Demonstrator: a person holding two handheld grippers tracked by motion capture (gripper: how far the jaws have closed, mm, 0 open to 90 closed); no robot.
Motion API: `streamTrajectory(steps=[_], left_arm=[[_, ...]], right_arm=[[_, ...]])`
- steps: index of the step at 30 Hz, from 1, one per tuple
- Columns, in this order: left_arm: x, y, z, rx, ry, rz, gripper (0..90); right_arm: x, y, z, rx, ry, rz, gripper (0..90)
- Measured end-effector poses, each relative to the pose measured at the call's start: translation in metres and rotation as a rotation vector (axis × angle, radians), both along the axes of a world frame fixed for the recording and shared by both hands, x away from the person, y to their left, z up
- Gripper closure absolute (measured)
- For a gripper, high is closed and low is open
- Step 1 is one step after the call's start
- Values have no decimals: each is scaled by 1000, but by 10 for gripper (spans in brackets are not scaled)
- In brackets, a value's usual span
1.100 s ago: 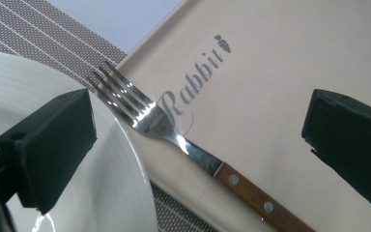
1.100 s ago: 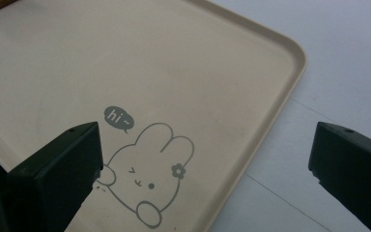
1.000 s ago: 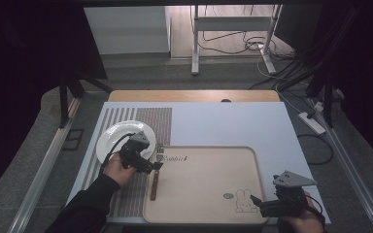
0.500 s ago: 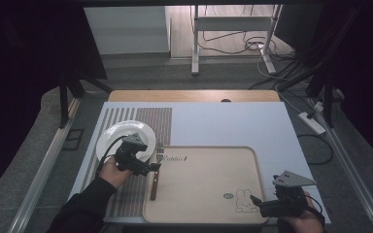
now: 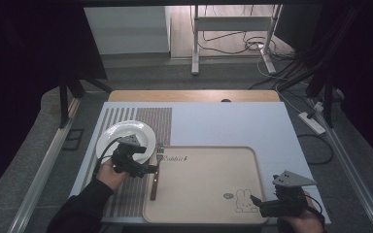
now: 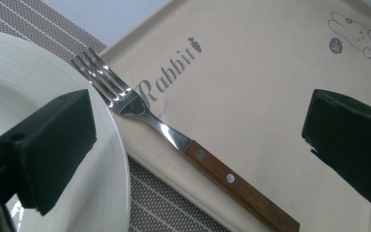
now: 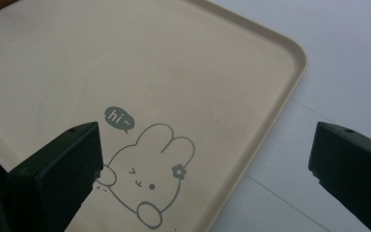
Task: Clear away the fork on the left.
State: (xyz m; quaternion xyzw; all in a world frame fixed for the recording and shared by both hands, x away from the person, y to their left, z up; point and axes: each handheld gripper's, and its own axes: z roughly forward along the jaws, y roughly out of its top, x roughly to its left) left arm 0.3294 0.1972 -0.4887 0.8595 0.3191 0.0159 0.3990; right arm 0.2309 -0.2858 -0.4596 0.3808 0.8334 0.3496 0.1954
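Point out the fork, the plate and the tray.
fork (image 6: 140,107), left gripper view, on the metal neck just below the tines.
plate (image 5: 119,133), high view, on the bare white far part.
tray (image 7: 297,58), right gripper view, on the raised rim at the rounded corner.

Bright table, dark surroundings, sharp close-ups.

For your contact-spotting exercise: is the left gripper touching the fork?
Apart. In the left gripper view, the fork lies between the open left gripper jaws, clear gaps on both sides.
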Motion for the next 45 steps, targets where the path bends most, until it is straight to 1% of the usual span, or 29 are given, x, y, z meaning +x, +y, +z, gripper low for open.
streamTrajectory(steps=[2, 6, 14, 20, 29, 36, 43, 45], left_arm=[[-2, 1, 0, 6, -11, 8, 0], [-4, 3, 1, 11, -22, 15, 0], [-11, 11, 1, -12, -26, 33, 0], [-17, 17, 1, -46, -23, 48, 0], [-27, 26, 1, -66, -22, 69, 0], [-34, 33, -1, -99, -9, 82, 0], [-42, 39, -2, -91, -8, 92, 0], [-44, 41, -2, -95, -9, 97, 0]], right_arm=[[0, 0, 0, 0, 0, 0, 0], [0, 0, 0, 0, 0, 0, 0], [0, 0, 0, 0, -1, -1, 0], [0, 0, 0, -1, 0, -1, 0], [0, 0, 0, -1, -1, -2, 0], [0, 0, 0, -2, -1, -2, 0], [0, 0, 0, -3, -5, -2, 0], [0, 0, 0, -3, -5, -2, 0]])
